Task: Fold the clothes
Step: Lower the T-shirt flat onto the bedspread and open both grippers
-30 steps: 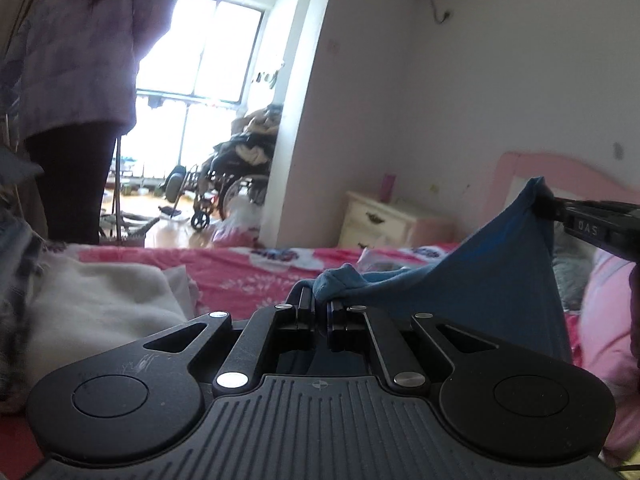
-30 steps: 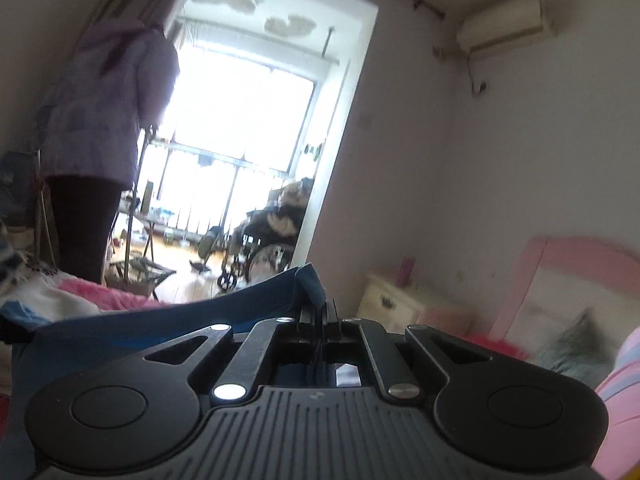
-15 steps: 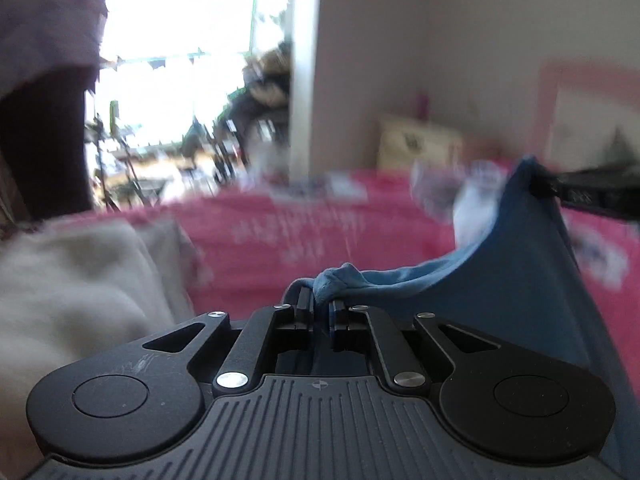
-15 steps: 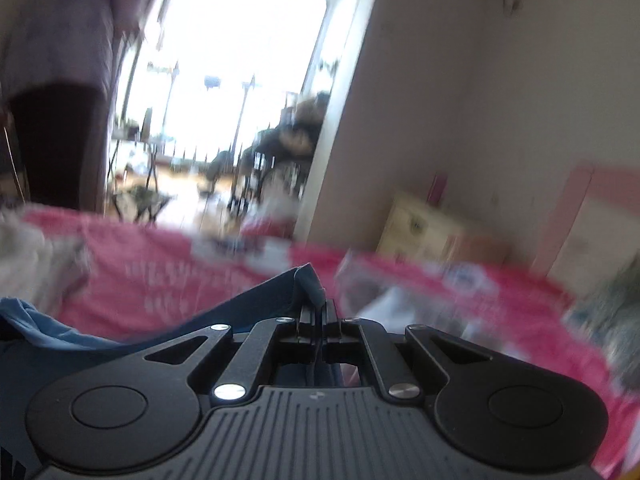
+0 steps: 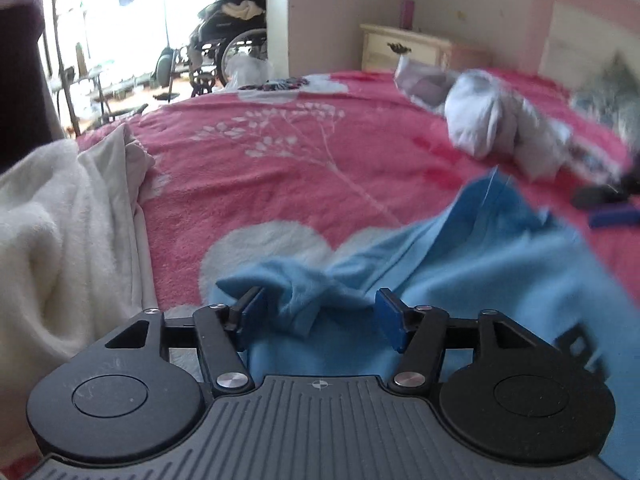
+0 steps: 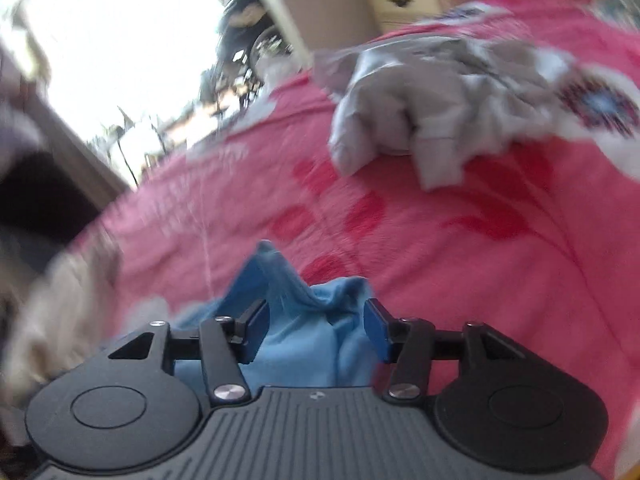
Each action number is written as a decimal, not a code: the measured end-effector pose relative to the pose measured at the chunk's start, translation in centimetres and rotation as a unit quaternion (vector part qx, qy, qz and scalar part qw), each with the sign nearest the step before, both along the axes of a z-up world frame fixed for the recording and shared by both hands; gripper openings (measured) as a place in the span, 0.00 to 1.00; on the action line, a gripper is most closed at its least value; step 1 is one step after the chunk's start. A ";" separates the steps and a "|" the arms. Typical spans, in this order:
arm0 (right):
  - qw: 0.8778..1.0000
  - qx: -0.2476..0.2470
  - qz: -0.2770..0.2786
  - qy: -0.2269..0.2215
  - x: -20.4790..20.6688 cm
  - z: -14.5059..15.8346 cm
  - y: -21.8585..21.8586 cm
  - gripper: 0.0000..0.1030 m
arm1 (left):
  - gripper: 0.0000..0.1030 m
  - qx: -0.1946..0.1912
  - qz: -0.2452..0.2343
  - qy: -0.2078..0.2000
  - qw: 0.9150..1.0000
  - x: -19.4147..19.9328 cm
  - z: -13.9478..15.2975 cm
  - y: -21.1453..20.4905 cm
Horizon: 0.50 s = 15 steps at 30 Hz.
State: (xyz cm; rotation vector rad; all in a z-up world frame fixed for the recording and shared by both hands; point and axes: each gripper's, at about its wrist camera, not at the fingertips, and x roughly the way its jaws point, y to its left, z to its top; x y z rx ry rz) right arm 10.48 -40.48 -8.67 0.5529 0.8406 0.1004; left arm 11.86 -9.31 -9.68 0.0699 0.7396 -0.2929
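A light blue garment (image 5: 500, 264) lies rumpled on the pink floral bedspread (image 5: 280, 168). My left gripper (image 5: 318, 314) hangs just above it with its jaws opening. A bunched fold of the blue cloth sits between the blue pads (image 5: 390, 320), and they do not press on it. In the right wrist view my right gripper (image 6: 316, 328) is also opening over another corner of the blue garment (image 6: 296, 320). The cloth rises in a peak between its pads (image 6: 376, 328), loose and not pinched. That view is blurred and tilted.
A white fluffy blanket (image 5: 52, 240) is heaped at the left. A crumpled grey garment (image 5: 492, 128) lies farther up the bed, also seen as grey garment (image 6: 432, 104). A cream nightstand (image 5: 404, 46), a wheelchair (image 5: 228, 40) and a standing person's dark legs (image 5: 20, 80) are beyond the bed.
Both grippers came down from holding the blue garment up in the air to the bed. Both went from shut on the cloth to open, and the garment now lies on the bedspread.
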 end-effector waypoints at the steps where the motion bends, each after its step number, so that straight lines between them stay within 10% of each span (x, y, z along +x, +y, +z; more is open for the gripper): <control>1: 1.000 0.028 -0.013 0.000 -0.9 0.7 -1.2 0.56 | 0.60 -0.014 0.004 0.001 1.000 0.1 0.6 0.2; 15: 0.991 0.056 0.010 0.117 -21.6 1.1 -1.4 0.57 | 0.80 -0.026 -0.028 -0.053 0.998 -12.5 9.7 6.6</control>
